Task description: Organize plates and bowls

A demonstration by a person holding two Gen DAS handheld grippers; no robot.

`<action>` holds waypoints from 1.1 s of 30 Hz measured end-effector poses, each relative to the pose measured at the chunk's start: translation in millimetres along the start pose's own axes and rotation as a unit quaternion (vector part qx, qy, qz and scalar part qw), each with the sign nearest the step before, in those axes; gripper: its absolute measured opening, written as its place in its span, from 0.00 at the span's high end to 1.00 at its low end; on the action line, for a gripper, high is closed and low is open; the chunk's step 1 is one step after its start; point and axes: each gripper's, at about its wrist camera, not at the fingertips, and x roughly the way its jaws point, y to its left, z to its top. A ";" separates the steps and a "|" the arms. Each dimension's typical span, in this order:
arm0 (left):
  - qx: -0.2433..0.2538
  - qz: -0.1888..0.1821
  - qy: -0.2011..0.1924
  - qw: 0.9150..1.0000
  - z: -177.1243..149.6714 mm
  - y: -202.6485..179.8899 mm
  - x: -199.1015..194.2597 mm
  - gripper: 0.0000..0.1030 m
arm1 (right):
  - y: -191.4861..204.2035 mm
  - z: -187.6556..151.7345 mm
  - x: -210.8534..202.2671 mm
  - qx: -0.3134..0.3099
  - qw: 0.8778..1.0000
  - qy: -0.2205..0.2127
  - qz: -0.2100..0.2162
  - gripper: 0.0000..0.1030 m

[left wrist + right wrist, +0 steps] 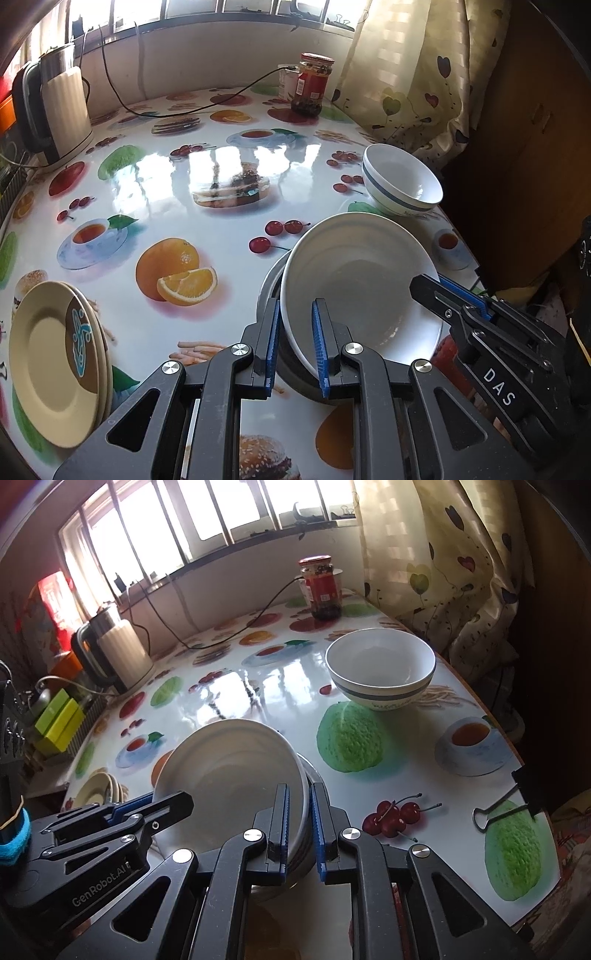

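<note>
A white deep plate (354, 280) (229, 775) rests tilted on a grey dish (269, 291) near the table's front right. My left gripper (295, 339) is shut on the plate's near-left rim. My right gripper (297, 823) is shut on its right rim; it shows in the left wrist view (454, 295), and the left one in the right wrist view (155, 808). A white bowl with a blue band (402, 181) (380, 668) stands beyond. Stacked cream plates (55, 362) (99, 786) lie at the left.
The fruit-print table (207, 177) holds a kettle (55, 110) (114, 653) at the back left, a red-lidded jar (312, 83) (321, 587) at the back with a black cable (184, 107), and a binder clip (506, 805) at the right edge. A curtain (443, 572) hangs right.
</note>
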 end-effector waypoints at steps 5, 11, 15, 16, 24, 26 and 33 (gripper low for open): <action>0.001 -0.001 0.000 1.000 0.6 0.0 1.5 0.83 | -0.4 1.5 1.2 0.004 1.000 0.000 -0.001 0.86; 0.001 -0.002 0.000 1.000 1.0 0.3 2.2 0.82 | -1.5 2.3 1.6 0.004 1.000 0.001 -0.001 0.85; 0.001 -0.002 -0.001 1.000 0.7 -0.4 2.3 0.82 | -1.3 2.3 1.6 0.005 1.000 0.001 0.000 0.84; 0.001 -0.002 -0.001 1.000 0.7 -0.6 2.5 0.82 | -1.5 2.1 1.4 0.005 1.000 0.000 0.000 0.83; 0.000 0.006 -0.008 1.000 2.3 1.1 -2.0 0.82 | -2.6 2.6 1.3 0.006 1.000 -0.001 0.000 0.75; 0.002 0.006 -0.011 1.000 3.1 0.4 -3.6 0.82 | -2.0 3.2 0.8 0.007 1.000 -0.002 0.000 0.73; 0.005 0.009 -0.023 1.000 5.8 -0.9 -9.8 0.82 | -2.4 7.0 -4.7 0.010 1.000 -0.011 0.001 0.67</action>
